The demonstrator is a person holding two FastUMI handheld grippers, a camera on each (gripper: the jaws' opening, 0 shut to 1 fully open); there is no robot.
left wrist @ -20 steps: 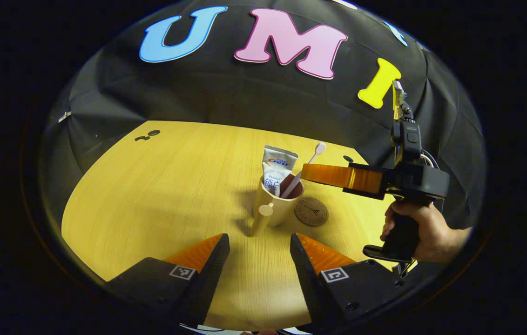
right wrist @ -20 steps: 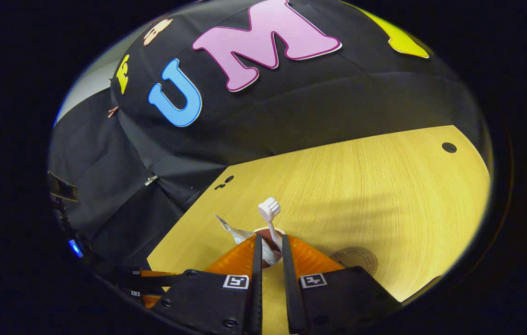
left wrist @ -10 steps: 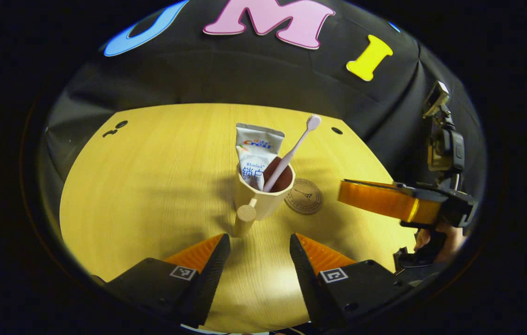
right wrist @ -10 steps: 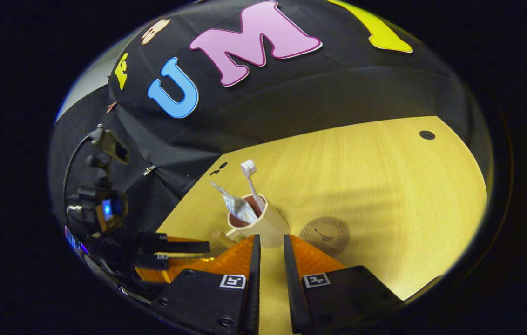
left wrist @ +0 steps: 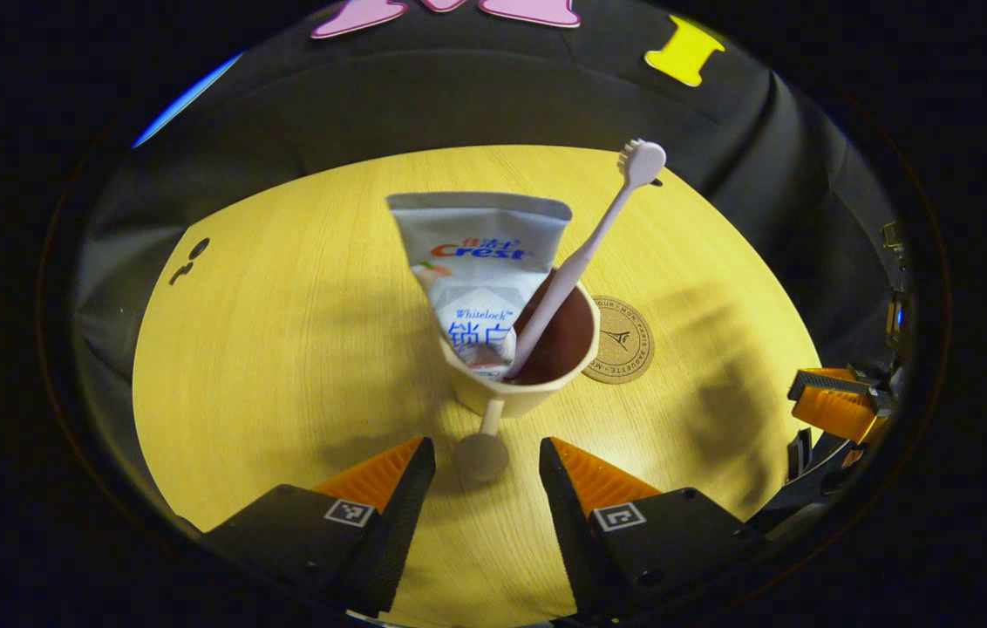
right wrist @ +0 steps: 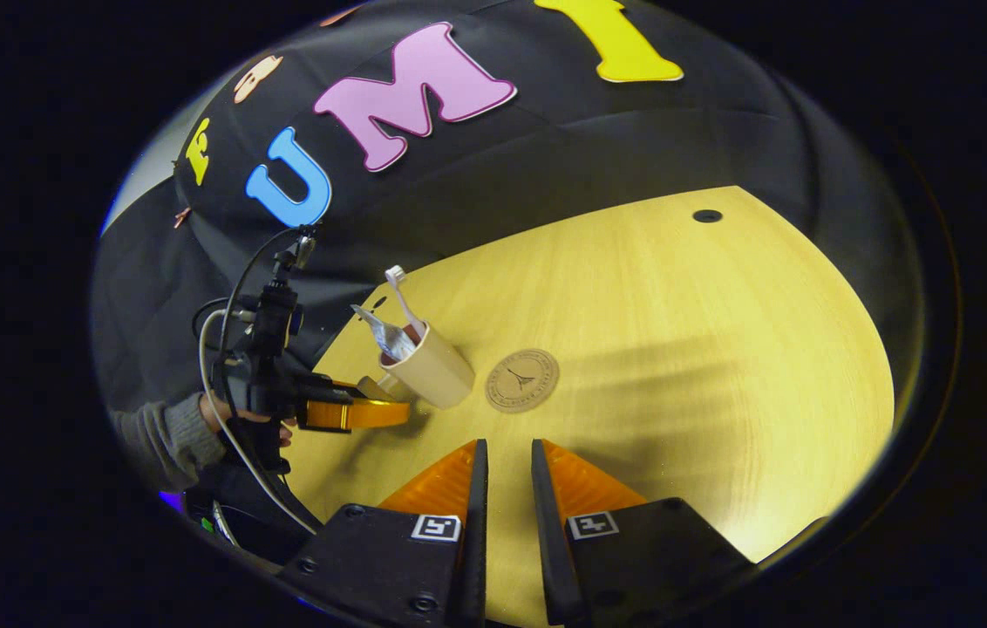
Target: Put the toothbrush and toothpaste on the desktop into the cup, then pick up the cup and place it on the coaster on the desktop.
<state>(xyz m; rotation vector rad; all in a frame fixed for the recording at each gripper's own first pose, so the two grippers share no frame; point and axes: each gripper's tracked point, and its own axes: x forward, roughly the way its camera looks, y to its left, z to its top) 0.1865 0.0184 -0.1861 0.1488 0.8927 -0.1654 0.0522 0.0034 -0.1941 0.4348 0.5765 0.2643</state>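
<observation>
Cup handle lies straight ahead between the left gripper's spread fingers.

Beige plastic cup (left wrist: 521,375), holding white toothpaste tube (left wrist: 478,270) and pale pink toothbrush (left wrist: 585,253), points its peg handle (left wrist: 483,449) at left gripper (left wrist: 485,475); round brown coaster (left wrist: 620,340) just beyond-right. Right gripper (right wrist: 502,488), nearly closed and empty, is farther away.

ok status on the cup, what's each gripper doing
Left gripper open, fingers either side of cup handle. Right gripper nearly shut, empty. Toothbrush and toothpaste in cup, coaster beside it. Nothing between them.

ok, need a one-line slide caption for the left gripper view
Open left claw lines up on the handle of the cup holding toothpaste and toothbrush, beside the coaster.
</observation>
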